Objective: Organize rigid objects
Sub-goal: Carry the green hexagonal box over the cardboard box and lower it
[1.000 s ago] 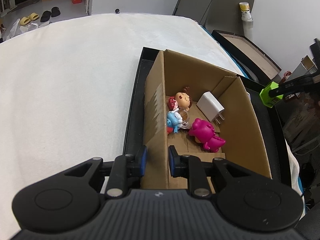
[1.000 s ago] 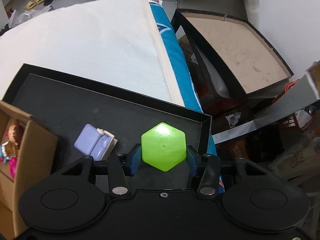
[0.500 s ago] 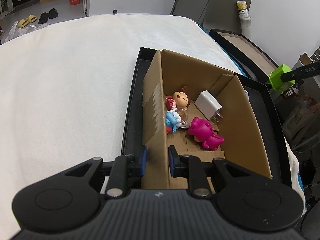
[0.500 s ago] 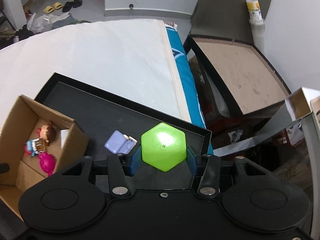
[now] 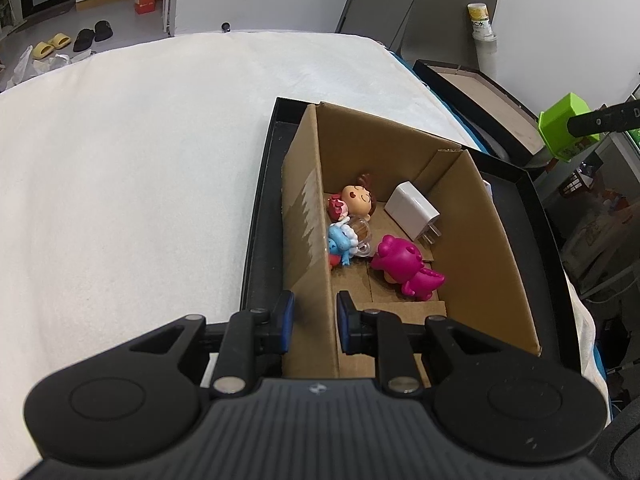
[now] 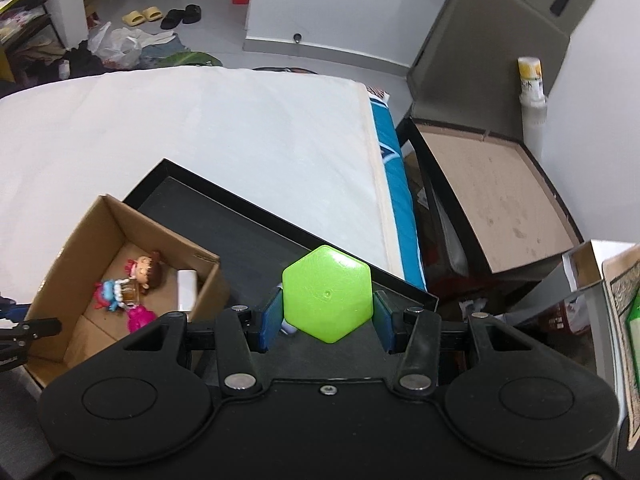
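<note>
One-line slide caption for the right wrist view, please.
Right gripper clamps a green hexagonal block above the black tray, with the toy-filled cardboard box to its left.

A home bedroom: a white mattress [image 6: 224, 140], slippers [image 6: 142, 15] on the tiled floor [image 6: 208, 4] beyond, clothes and bags [image 6: 116, 46] heaped far left.
</note>
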{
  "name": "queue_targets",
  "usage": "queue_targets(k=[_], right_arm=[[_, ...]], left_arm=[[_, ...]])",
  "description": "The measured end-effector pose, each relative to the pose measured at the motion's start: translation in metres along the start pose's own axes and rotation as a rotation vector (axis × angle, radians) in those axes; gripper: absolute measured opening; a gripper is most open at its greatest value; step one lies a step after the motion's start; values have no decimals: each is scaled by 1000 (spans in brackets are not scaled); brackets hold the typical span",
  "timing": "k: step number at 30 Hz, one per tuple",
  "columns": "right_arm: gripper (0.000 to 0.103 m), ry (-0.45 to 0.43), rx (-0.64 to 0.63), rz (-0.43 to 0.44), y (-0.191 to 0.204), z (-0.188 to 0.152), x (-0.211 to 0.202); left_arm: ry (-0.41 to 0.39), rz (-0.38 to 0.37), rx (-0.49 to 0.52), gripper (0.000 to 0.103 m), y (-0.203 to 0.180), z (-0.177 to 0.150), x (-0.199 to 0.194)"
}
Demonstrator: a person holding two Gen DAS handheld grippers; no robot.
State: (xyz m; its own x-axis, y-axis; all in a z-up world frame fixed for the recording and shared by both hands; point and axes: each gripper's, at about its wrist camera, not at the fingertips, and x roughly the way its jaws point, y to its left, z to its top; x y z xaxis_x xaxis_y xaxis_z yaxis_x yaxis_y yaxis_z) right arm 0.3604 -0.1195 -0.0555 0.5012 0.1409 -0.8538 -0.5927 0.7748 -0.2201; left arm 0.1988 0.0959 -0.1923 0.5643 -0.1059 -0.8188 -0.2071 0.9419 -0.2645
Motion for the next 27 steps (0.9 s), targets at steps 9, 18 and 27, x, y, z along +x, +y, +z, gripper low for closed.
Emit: queue_targets(k=[9, 18, 27], right_arm=[[47, -25, -52, 30, 28, 6, -20], [47, -25, -89, 62, 56, 11, -28], [47, -5, -112, 103, 87, 10, -25]], left_arm=[[-9, -11, 0, 20, 1, -2, -3], [-18, -33, -15, 20, 4, -1, -7], [-30, -59, -27, 20, 9, -3, -10]])
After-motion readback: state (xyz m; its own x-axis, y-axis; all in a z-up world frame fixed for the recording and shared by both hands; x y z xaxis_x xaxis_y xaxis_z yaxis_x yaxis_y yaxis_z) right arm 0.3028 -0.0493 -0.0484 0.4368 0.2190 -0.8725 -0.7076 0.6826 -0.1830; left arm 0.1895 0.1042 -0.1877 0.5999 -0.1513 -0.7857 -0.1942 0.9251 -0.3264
